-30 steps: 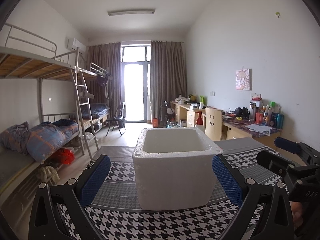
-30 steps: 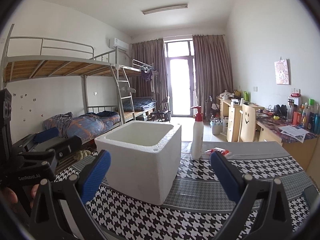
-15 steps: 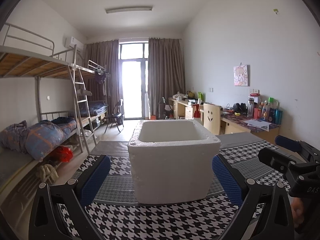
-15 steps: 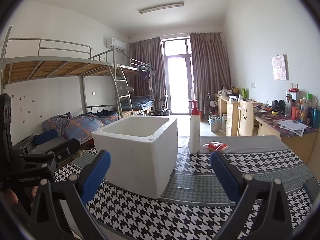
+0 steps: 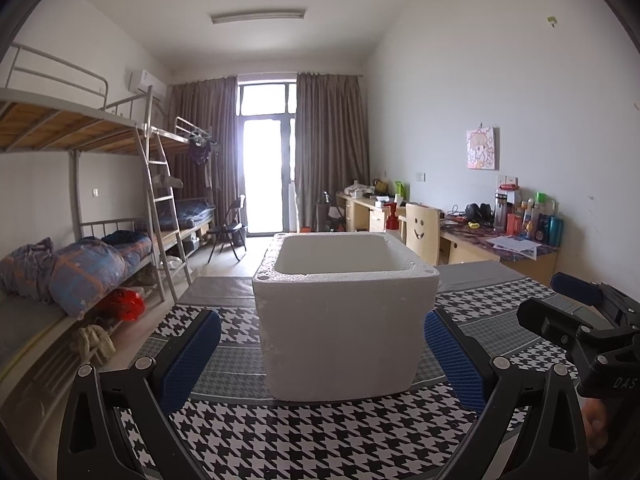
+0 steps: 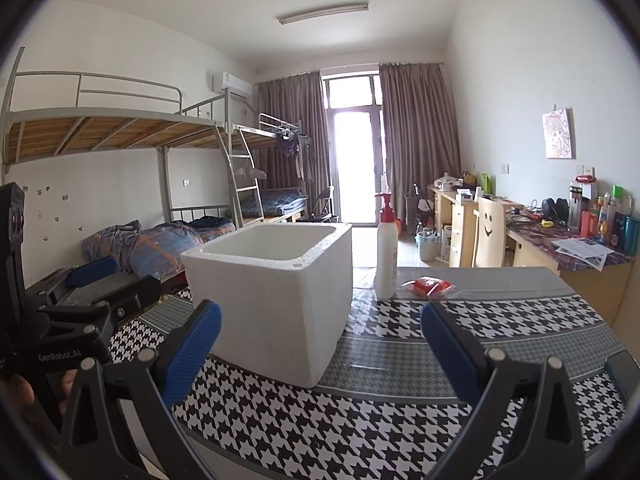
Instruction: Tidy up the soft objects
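A white foam box (image 5: 344,312) stands open-topped on the houndstooth tablecloth (image 5: 320,440); its inside is hidden. My left gripper (image 5: 322,356) is open and empty, low in front of the box. The box also shows in the right wrist view (image 6: 272,300), left of centre. My right gripper (image 6: 320,348) is open and empty, near the box's right corner. A small red soft packet (image 6: 428,286) lies on the cloth beyond the box. The right gripper shows at the right edge of the left wrist view (image 5: 580,320), the left gripper at the left of the right wrist view (image 6: 72,312).
A white pump bottle with a red top (image 6: 386,252) stands upright right of the box, next to the red packet. Bunk beds (image 5: 80,248) line the left wall. A cluttered desk (image 6: 572,240) and a chair (image 6: 488,232) stand along the right wall.
Both views have dropped lower and closer to table level, so the box's rim sits higher in view and less of its inside shows. Both grippers stay open.
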The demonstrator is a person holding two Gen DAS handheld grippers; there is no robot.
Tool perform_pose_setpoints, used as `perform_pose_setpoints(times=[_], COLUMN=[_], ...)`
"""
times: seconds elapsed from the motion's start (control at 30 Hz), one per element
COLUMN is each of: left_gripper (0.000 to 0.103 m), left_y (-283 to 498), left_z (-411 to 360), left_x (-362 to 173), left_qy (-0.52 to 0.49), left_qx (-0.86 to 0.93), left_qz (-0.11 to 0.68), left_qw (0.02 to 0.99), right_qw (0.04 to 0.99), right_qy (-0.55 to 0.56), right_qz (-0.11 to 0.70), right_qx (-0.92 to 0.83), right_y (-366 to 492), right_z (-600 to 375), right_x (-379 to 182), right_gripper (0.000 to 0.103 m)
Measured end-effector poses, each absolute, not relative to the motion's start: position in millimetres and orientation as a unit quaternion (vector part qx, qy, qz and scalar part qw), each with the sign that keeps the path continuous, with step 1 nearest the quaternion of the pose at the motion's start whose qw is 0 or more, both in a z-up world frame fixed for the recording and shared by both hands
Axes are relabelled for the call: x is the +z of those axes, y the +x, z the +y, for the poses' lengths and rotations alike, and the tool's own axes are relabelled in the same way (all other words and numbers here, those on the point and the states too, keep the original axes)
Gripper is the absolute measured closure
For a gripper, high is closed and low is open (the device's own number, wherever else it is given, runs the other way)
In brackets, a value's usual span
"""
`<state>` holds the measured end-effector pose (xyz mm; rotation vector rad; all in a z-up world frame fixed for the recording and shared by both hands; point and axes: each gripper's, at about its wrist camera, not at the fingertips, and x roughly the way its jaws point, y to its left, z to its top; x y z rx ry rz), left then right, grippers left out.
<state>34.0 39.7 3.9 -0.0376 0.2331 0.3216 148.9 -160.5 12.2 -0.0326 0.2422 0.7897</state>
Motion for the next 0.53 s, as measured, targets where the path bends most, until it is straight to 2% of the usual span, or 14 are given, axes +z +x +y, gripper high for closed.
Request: perform_pose_setpoints(times=[0.53], left_gripper=[0.001], left_y=[33.2], left_z=[41.9], left_x=[1.3], left_qy=[-0.018], left_qx=[0.162], left_qz=[0.122], left_qw=[0.979], right_qw=[0.916], right_qy=[-0.016], right_qz=[0.125], right_qx=[0.381], right_y=[151.8], right_z=[-159.8], right_x=[12.0], right_gripper=[0.002])
